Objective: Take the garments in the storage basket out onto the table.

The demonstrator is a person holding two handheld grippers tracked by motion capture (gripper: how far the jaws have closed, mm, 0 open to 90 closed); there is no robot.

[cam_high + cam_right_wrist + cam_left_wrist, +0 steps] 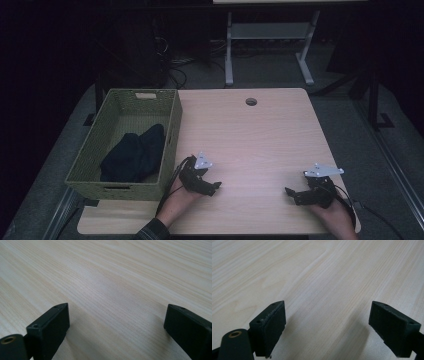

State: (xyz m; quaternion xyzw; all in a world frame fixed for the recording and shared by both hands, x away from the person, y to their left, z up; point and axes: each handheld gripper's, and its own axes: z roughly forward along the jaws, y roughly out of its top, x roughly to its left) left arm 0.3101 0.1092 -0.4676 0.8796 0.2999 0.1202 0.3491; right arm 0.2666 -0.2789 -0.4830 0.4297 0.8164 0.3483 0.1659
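A green woven basket point(172, 131) stands at the table's left edge with a dark cloth point(134, 154) lying inside it. My left gripper point(216, 187) rests on the pale wooden table point(250, 135) just right of the basket's near corner. Its jaws stand wide apart over bare wood, gripper point(327, 327) holding nothing. My right gripper point(291, 194) lies near the front right of the table, pointing left. Its jaws are also spread wide with only wood grain between them, gripper point(116, 330) empty.
A round cable hole point(251, 101) sits near the table's far edge. Beyond the table stand a white desk frame point(270, 35) and some cables on a dark floor. Bare wood lies between the two grippers.
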